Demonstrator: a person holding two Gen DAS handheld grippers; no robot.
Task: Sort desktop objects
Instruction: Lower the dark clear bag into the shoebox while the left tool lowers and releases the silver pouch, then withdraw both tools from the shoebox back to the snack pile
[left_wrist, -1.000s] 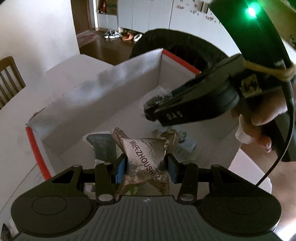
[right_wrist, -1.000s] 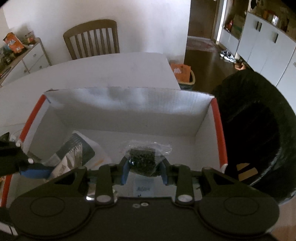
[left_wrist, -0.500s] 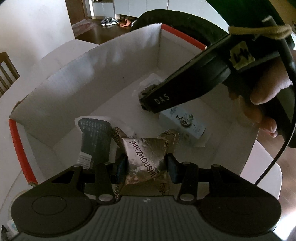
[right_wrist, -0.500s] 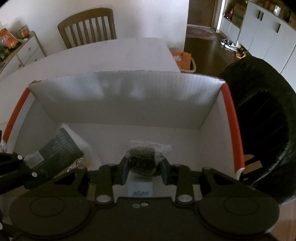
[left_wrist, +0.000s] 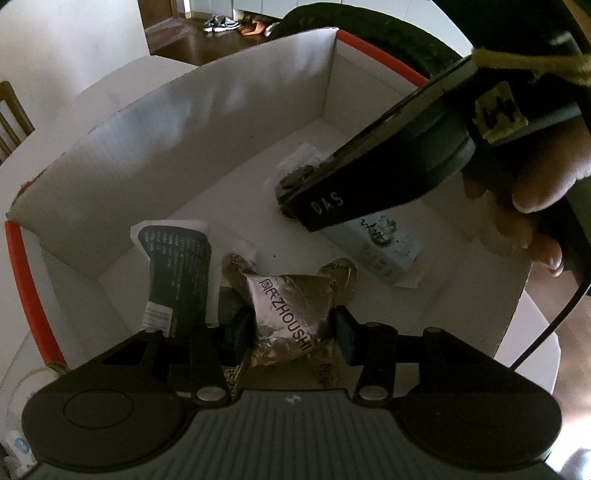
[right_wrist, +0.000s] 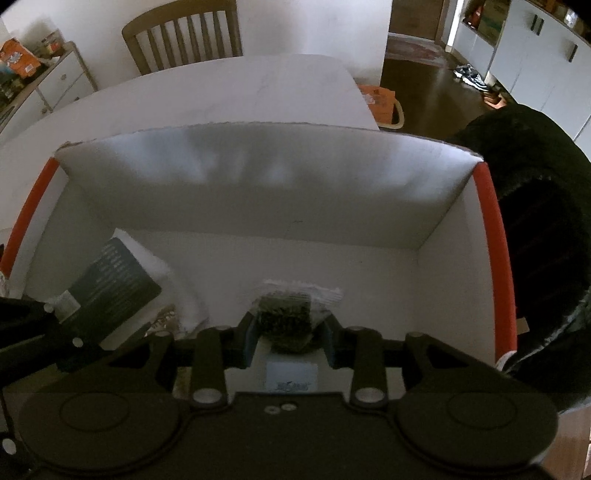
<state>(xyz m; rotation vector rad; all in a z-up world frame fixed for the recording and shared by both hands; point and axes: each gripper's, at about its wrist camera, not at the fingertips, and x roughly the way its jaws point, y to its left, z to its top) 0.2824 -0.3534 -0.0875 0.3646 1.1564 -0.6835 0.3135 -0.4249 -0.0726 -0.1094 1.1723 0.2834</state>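
A white cardboard box (left_wrist: 184, 122) with red-taped edges lies below both grippers. My left gripper (left_wrist: 290, 328) points down into it; a crumpled gold foil packet (left_wrist: 288, 306) printed "ZHOUSHI" sits between its blue pads, which still touch it as the jaws are opening. My right gripper (right_wrist: 290, 334) is shut on a small clear bag of dark bits (right_wrist: 284, 317), low over the box floor (right_wrist: 332, 266). From the left wrist view the right gripper (left_wrist: 295, 199) reaches in from the right, a hand (left_wrist: 535, 206) on its handle.
Inside the box lie a dark sachet (left_wrist: 177, 269) with white edges and a pale blue printed carton (left_wrist: 384, 243). The box stands on a white table (right_wrist: 240, 92). A wooden chair (right_wrist: 184, 40) is behind it and a large black object (right_wrist: 535, 221) to its right.
Both grippers have sunk lower into the box and tipped further down, each still carrying its item. The box walls now fill more of both views.
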